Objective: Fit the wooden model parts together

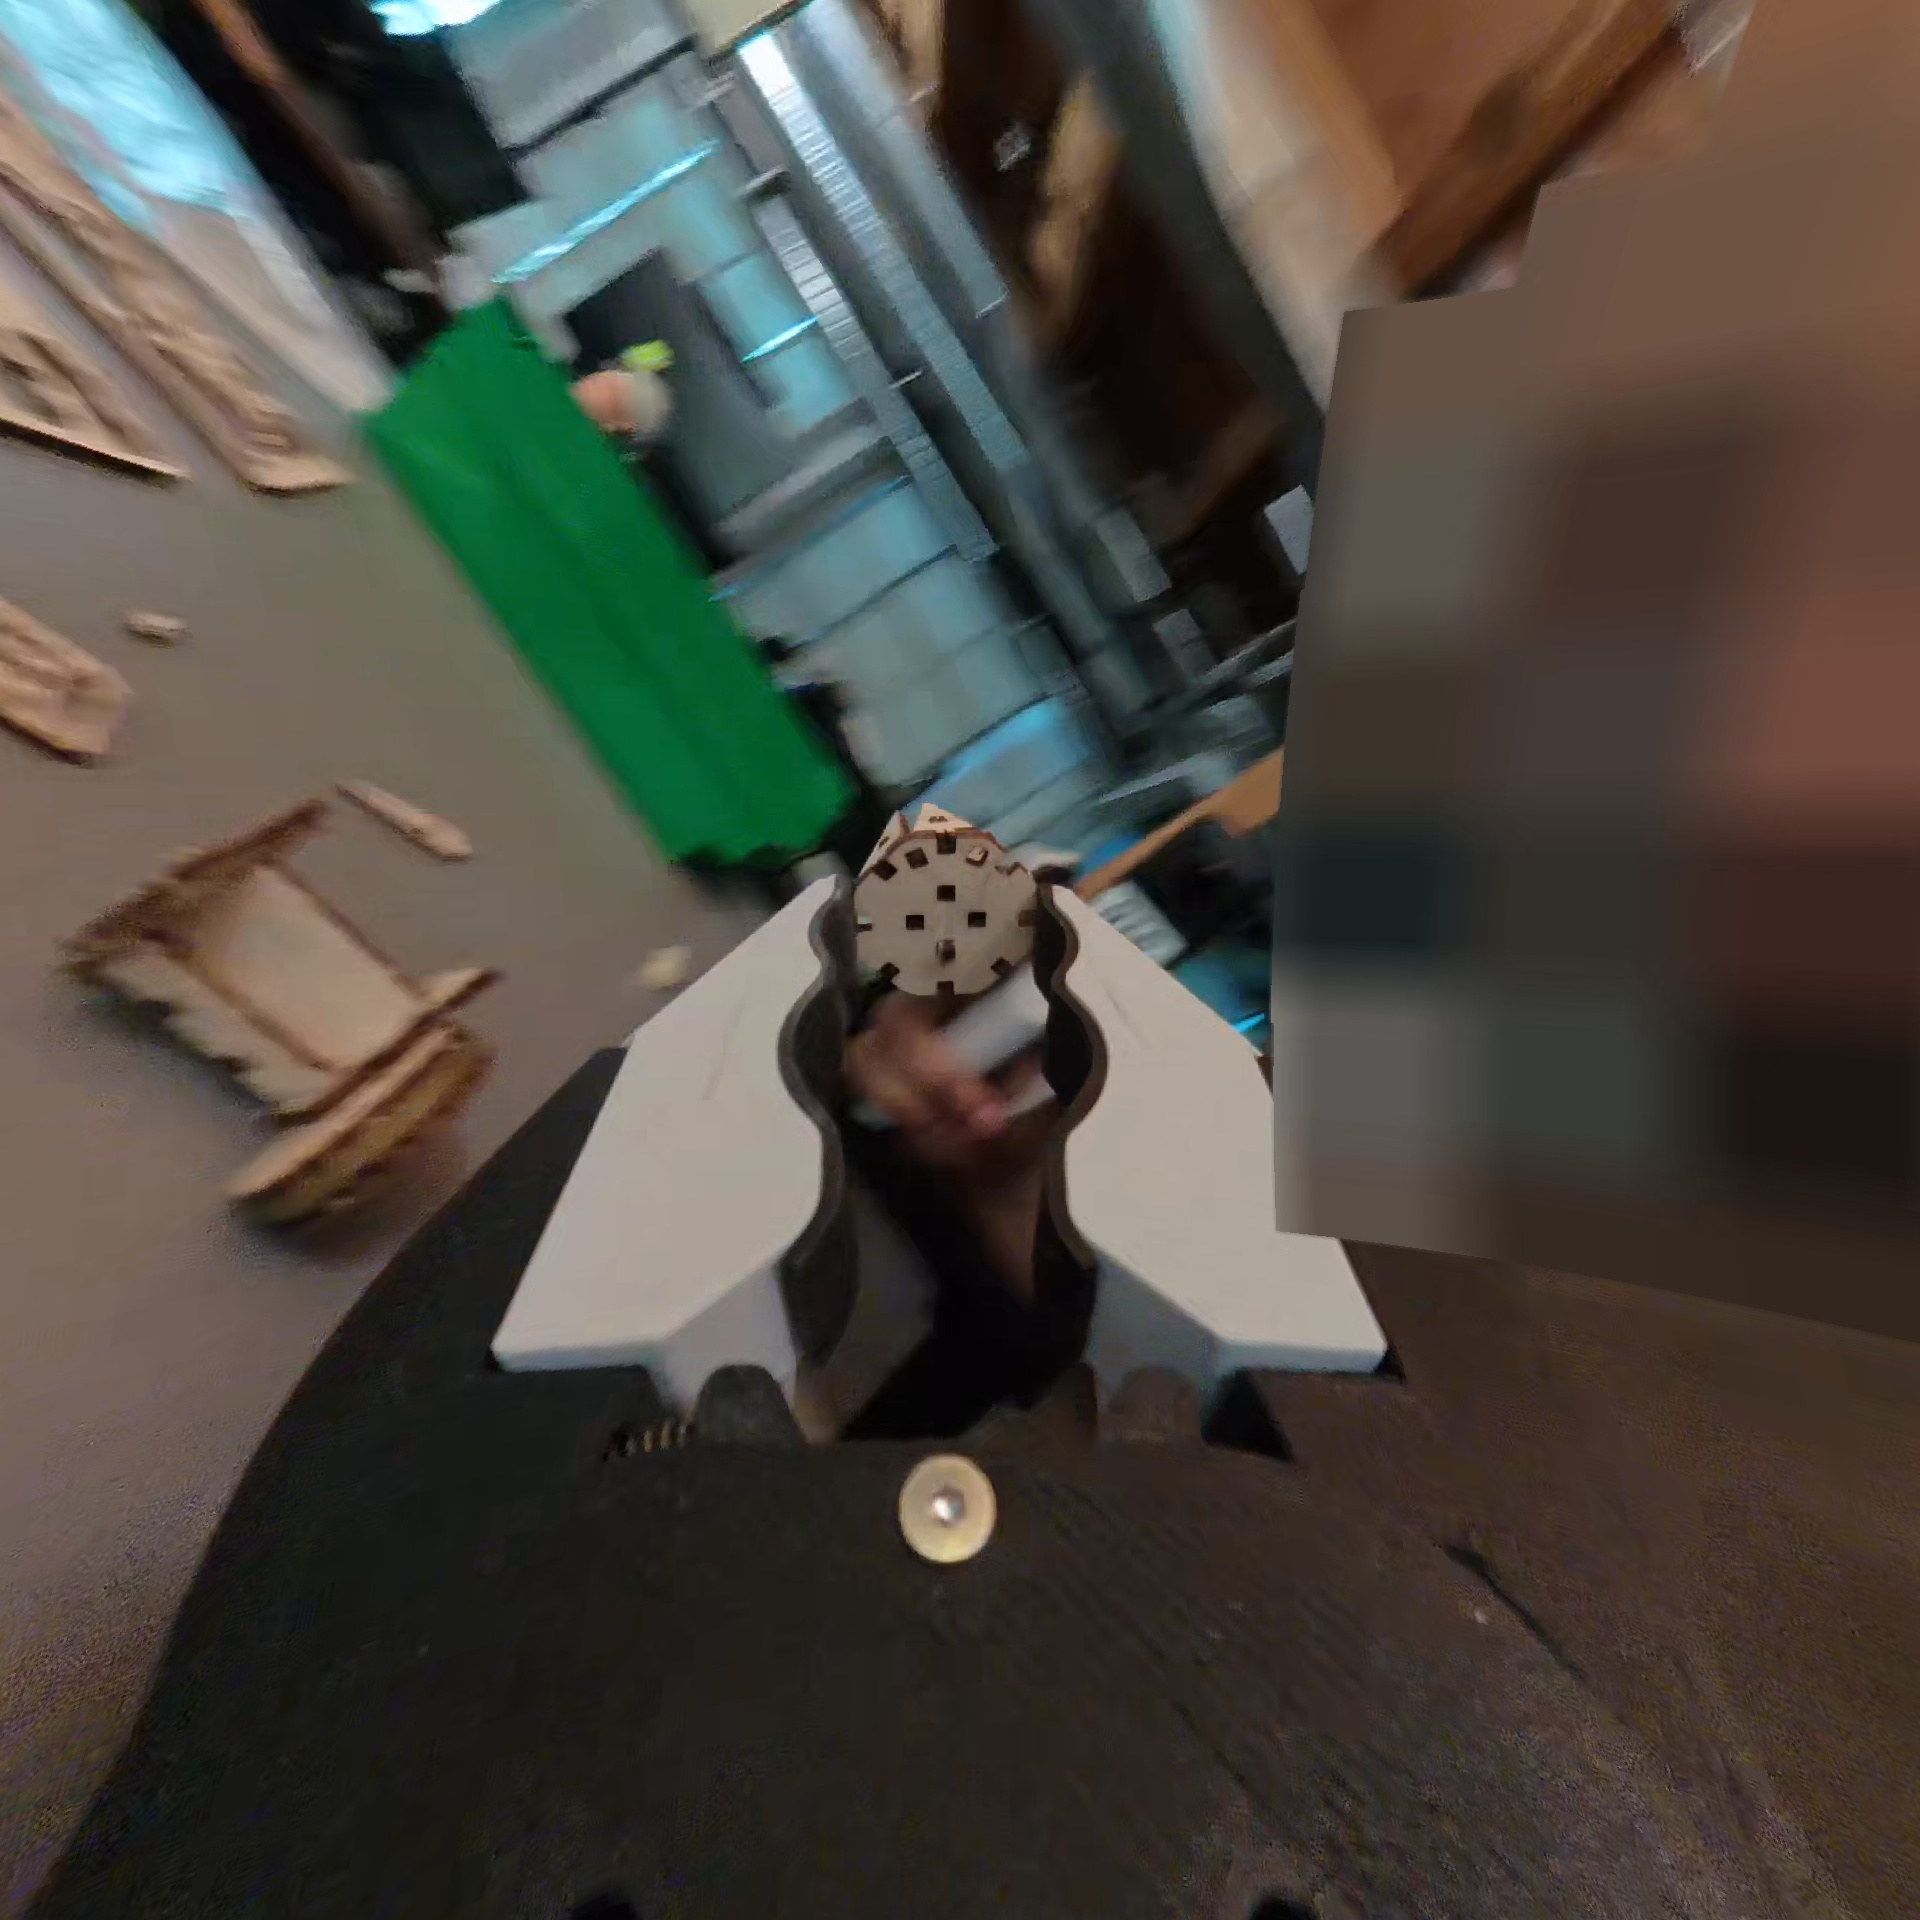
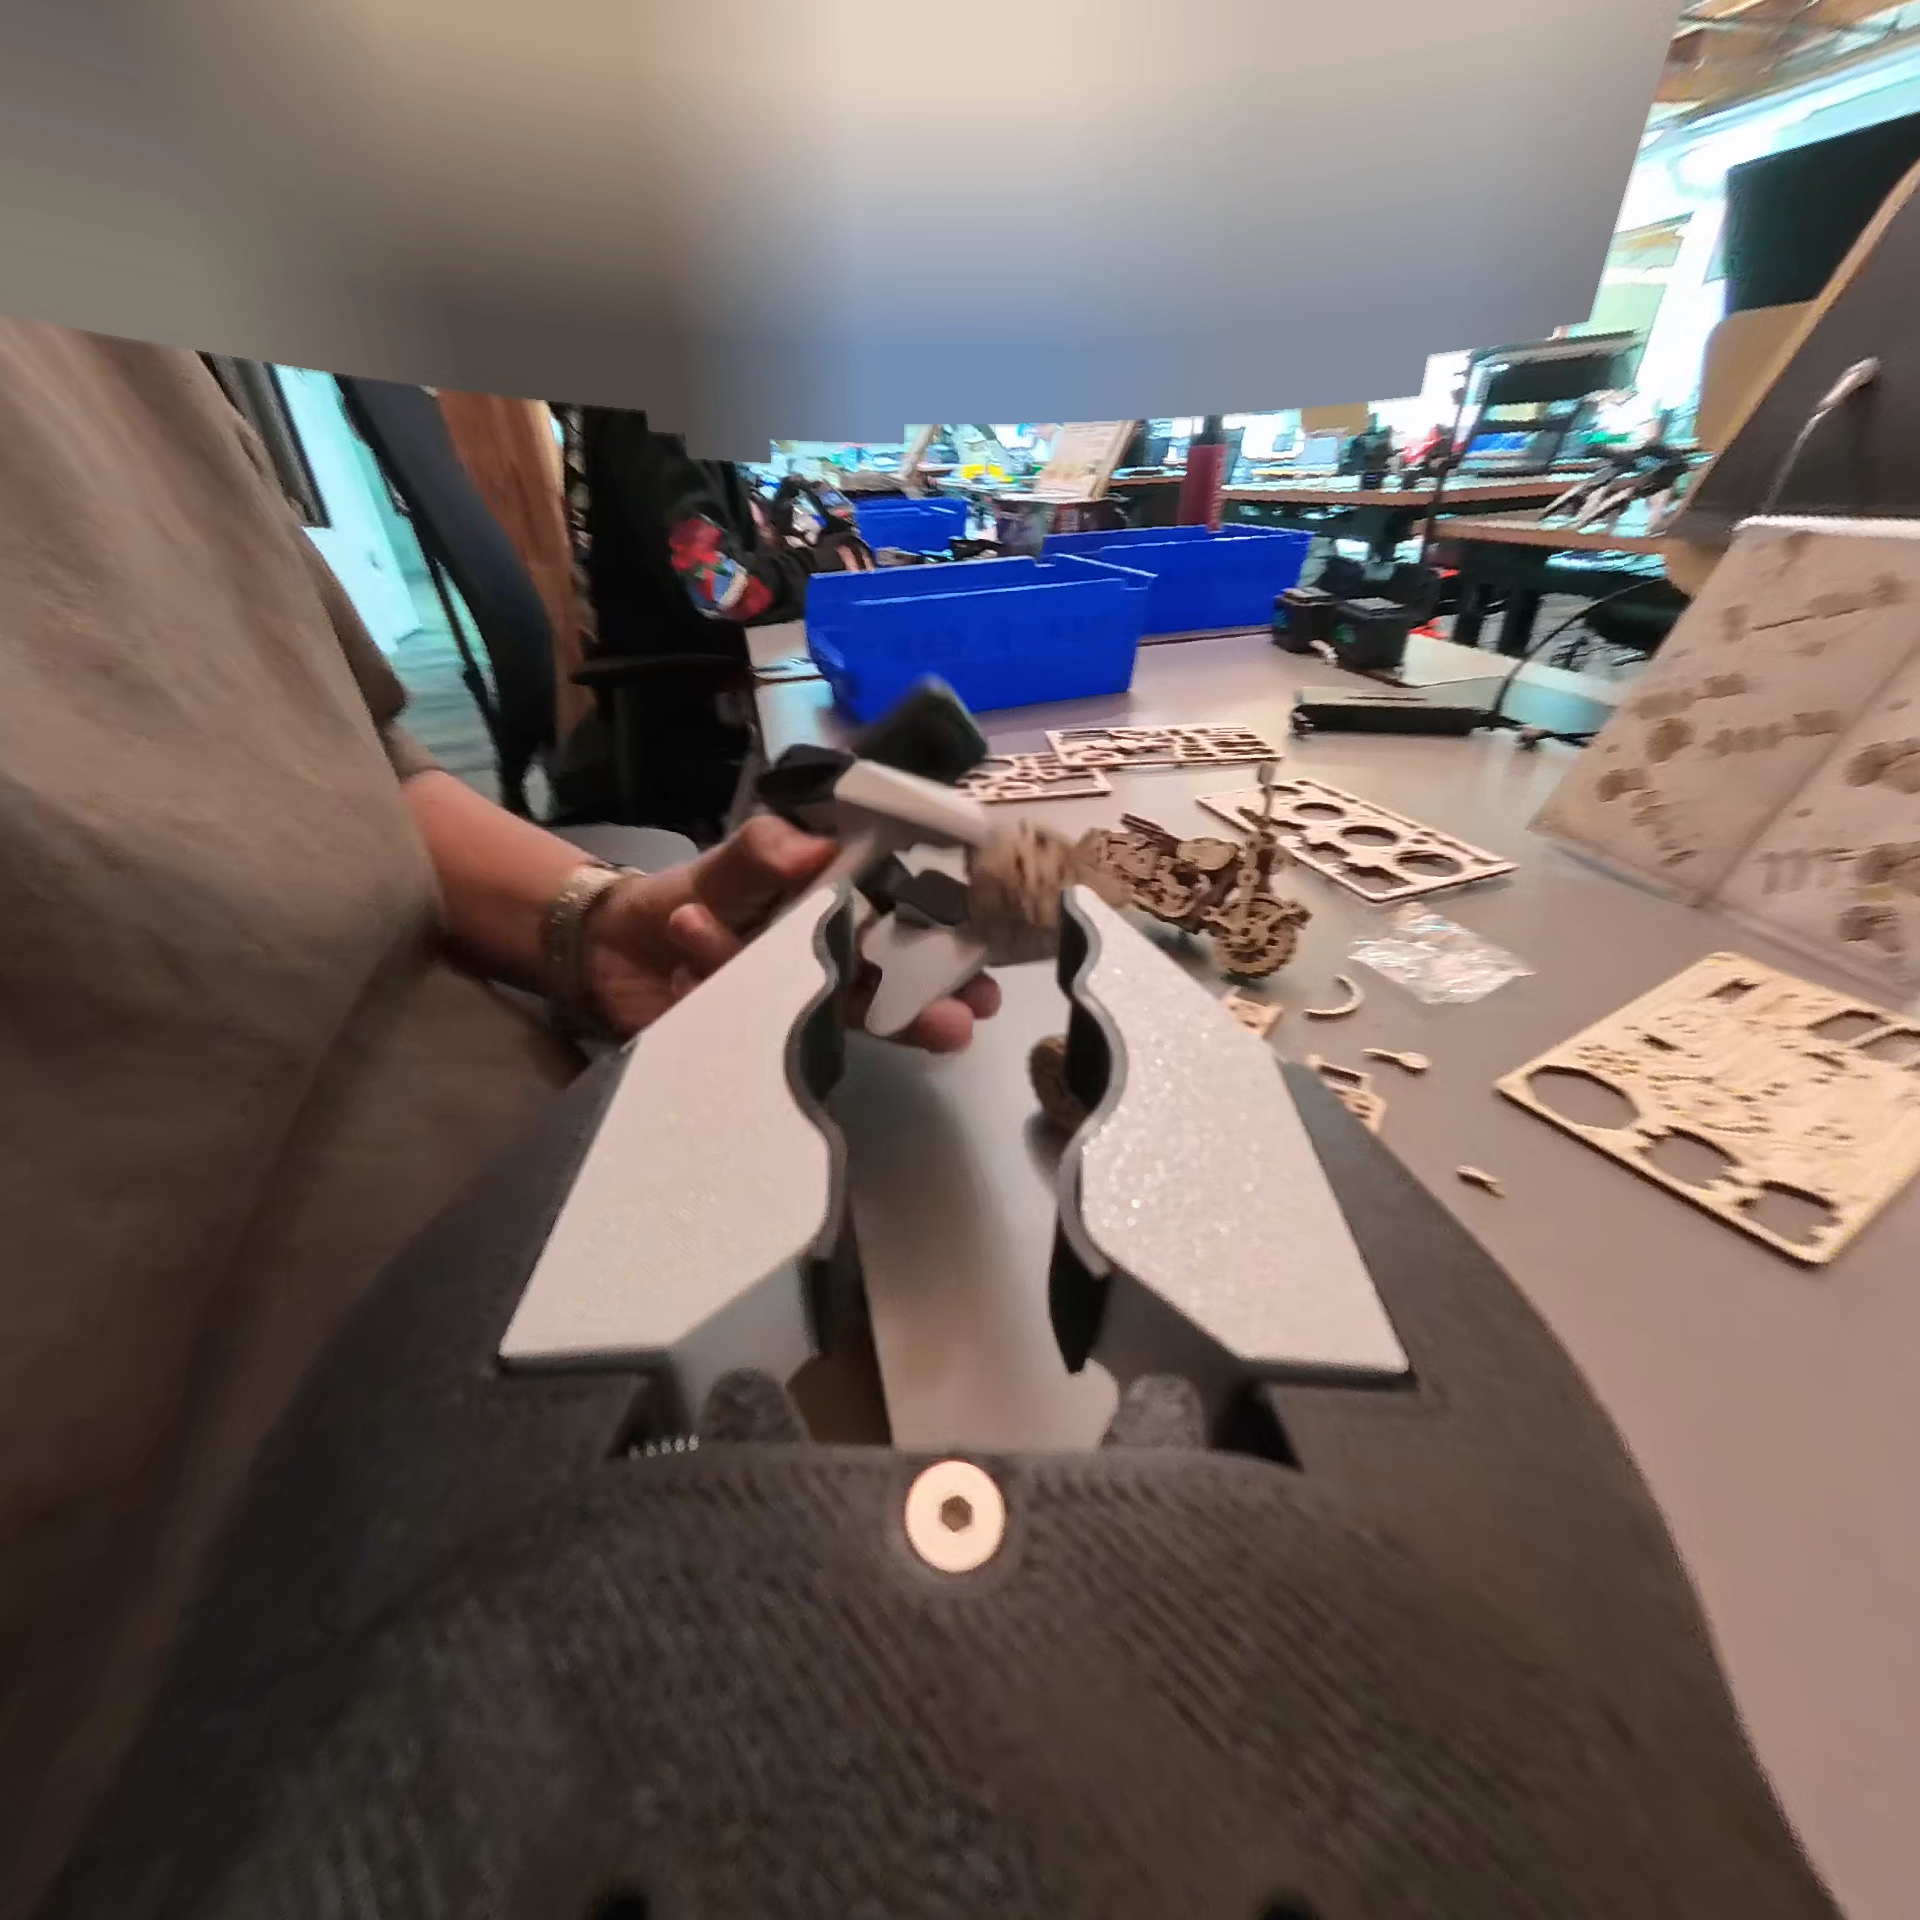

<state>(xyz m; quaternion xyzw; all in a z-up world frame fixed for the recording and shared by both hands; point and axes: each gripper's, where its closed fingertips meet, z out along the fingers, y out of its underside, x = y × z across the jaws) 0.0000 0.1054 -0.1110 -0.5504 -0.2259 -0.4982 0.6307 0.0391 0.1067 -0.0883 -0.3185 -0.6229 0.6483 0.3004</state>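
Pale tan wooden disc — blue bins, grey table

Round wooden disc part: pale plywood, square slots cut through its face, notched rim, a further wooden piece behind it. Face toward the camera, clamped between the left gripper fingertips, clear of the table. From the right wrist view it reads as a blurred ribbed wooden drum.

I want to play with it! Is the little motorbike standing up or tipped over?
Standing up. The motorbike rests on both wheels on the table.
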